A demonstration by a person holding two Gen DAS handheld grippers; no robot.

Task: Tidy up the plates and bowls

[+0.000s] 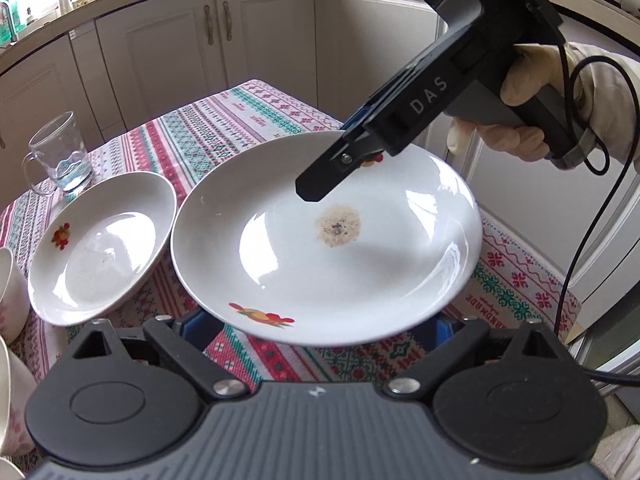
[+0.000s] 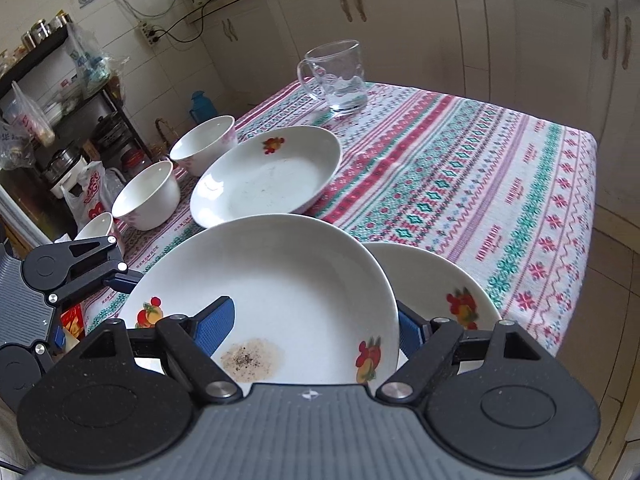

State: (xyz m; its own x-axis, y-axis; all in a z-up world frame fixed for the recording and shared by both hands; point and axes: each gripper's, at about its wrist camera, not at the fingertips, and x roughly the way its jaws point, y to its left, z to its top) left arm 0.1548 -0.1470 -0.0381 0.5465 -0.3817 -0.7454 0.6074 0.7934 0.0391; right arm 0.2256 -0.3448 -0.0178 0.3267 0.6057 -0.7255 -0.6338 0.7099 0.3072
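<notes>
A white plate (image 1: 280, 264) with a brown stain in its middle and fruit prints on its rim hangs tilted above the striped tablecloth. My left gripper (image 1: 320, 326) has its two blue pads against the near rim, one on each side, their tips hidden under the plate. My right gripper (image 1: 316, 188) comes in from the upper right and is clamped on the far rim, one finger on top. In the right wrist view the same plate (image 2: 280, 280) sits between the right gripper (image 2: 312, 330) pads. A left finger (image 2: 124, 280) touches its left rim.
A second plate (image 2: 268, 176) lies on the cloth beyond, a third plate (image 2: 448, 280) lies partly under the held one. Three white bowls (image 2: 148, 196) line the table's left edge. A glass mug (image 2: 340, 76) stands at the back. Kitchen cabinets (image 1: 240, 40) surround the table.
</notes>
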